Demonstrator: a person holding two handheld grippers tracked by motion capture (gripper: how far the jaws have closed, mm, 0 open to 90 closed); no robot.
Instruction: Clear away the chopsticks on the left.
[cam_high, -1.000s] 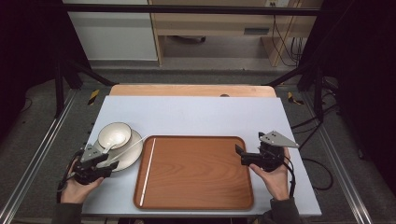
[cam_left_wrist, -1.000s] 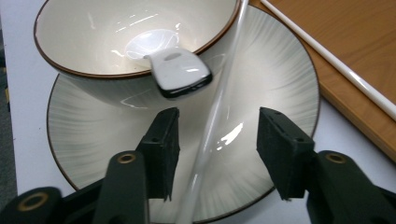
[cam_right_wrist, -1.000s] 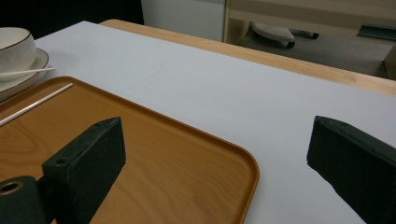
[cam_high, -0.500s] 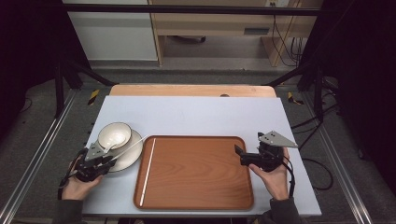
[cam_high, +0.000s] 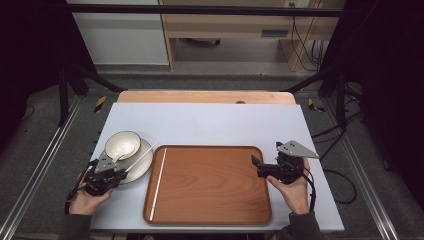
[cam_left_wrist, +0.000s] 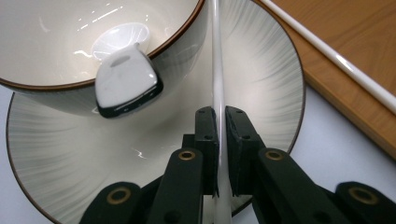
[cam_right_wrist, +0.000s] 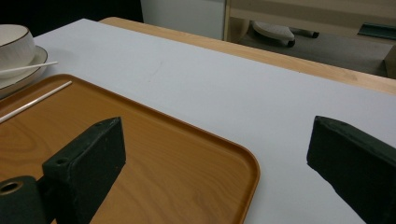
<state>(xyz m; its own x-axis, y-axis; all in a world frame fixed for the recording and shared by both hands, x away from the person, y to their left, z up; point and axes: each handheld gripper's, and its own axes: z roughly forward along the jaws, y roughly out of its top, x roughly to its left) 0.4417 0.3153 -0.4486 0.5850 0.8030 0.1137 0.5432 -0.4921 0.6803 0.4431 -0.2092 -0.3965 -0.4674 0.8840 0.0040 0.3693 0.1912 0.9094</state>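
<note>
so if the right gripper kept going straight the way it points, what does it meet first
Likely nothing soon: the right gripper, jaws open, points across the brown wooden tray, clear ahead. Far beyond stands the cream brown-rimmed bowl on its ribbed plate, though depth is unclear.

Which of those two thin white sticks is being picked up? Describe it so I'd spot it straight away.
Start at the big wooden tray, then look left to the white plate carrying a bowl. The stick you want lies slanted over that plate's rim, pinched in the left tool; the other stick lies flat inside the tray.
</note>
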